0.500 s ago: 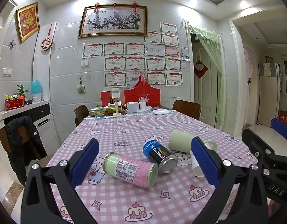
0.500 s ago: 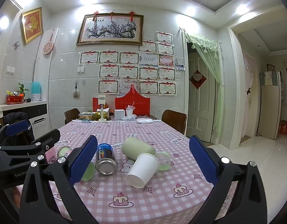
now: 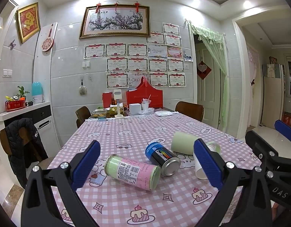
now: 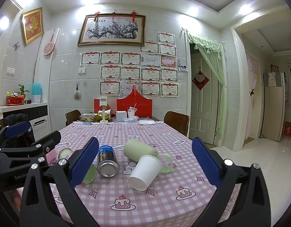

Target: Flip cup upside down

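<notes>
White paper cup point(image 4: 144, 171) lies on its side near the worktop's point(image 4: 164, 204) front edge, touching a pale green tumbler point(image 4: 139, 149), so the wide-open, empty right tool point(image 4: 145, 167) may crush it or nudge it rolling.

Matt paper cup point(image 4: 144, 171), shiny metal can point(image 4: 107, 161)

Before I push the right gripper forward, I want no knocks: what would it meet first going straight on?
Probably the white paper cup, lying on its side between the open fingers, its mouth toward the camera. Depth is unclear.
</notes>
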`<state>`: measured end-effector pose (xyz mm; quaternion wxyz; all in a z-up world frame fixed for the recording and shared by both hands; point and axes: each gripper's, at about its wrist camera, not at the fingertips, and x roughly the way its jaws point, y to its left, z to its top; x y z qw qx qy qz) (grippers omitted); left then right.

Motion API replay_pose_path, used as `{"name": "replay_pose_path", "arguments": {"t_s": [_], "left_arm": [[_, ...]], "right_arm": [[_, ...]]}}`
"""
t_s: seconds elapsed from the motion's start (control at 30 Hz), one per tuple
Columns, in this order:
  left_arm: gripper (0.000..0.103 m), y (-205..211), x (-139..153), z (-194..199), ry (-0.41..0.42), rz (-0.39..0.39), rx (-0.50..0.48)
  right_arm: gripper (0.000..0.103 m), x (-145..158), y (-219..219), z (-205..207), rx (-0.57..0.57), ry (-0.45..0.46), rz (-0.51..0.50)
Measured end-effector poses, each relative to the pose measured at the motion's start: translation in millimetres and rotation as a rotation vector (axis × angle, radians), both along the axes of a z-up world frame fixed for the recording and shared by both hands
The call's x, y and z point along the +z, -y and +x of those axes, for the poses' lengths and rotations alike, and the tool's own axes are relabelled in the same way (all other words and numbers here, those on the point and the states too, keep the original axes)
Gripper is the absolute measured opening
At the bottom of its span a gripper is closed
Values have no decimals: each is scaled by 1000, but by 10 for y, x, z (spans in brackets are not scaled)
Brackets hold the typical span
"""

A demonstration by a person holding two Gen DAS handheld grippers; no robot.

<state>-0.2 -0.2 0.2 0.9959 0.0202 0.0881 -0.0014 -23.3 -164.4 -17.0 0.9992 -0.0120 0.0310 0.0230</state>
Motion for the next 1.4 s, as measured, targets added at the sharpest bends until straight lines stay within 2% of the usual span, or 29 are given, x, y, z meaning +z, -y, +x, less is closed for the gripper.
{"name": "replay_pose_path", "arguments": {"t_s": [1.4], "left_arm": [[98,-34,-29,22,-12,-7,0]], "right_arm": [[95,-37,18,30,1,-5,-4]]}}
